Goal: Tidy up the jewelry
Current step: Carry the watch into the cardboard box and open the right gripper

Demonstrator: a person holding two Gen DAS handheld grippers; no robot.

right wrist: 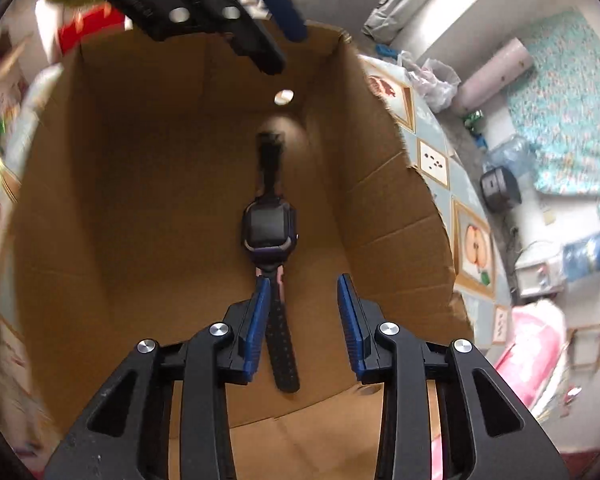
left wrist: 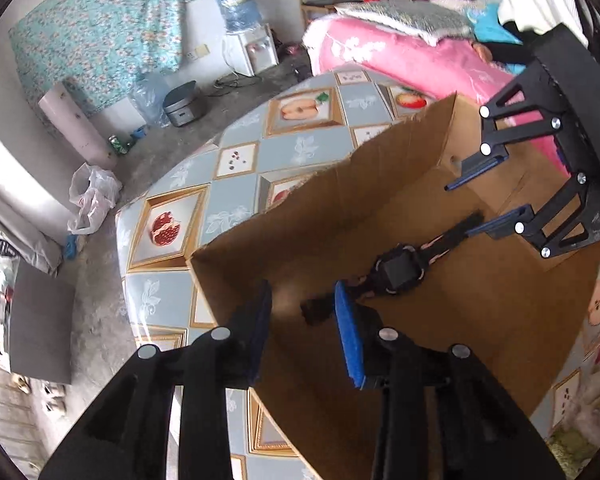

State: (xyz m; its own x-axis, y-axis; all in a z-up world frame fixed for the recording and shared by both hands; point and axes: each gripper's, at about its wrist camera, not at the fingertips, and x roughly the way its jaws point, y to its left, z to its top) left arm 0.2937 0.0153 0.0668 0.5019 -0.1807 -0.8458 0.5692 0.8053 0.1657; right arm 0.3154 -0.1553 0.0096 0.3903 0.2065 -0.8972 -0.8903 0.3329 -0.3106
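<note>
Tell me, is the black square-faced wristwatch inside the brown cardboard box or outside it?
Inside: the black square-faced wristwatch lies flat on the brown cardboard box's floor.

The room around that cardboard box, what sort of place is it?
Probably a lived-in room of a home, a bedroom or living room. Pink bedding is piled beside the table, a water dispenser stands by the wall, and a rice cooker sits on the bare floor.

Black square-faced wristwatch (right wrist: 270, 226) lies flat, face up, strap extended, on the floor of the open cardboard box (right wrist: 140, 160).
</note>
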